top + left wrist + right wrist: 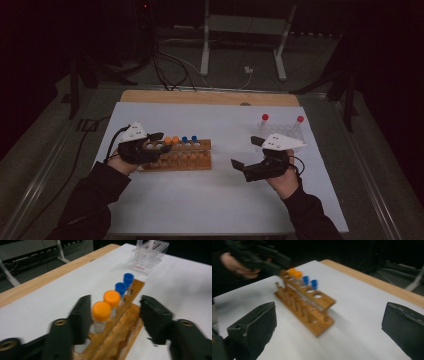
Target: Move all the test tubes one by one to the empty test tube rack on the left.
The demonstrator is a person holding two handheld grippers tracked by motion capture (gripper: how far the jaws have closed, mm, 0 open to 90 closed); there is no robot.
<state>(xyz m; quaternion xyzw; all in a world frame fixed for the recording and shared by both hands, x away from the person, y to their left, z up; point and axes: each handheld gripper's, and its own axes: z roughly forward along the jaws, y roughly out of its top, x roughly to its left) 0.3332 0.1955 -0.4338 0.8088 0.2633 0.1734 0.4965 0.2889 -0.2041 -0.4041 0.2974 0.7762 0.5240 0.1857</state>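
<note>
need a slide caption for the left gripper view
Left gripper open around the nearest orange-capped tube in the wooden rack, pads clear of it.

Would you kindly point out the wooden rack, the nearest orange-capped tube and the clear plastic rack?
wooden rack (pixel 322 300), right gripper view, top rail.
orange-capped tube (pixel 101 310), left gripper view, cap.
clear plastic rack (pixel 147 255), left gripper view, side wall.
</note>
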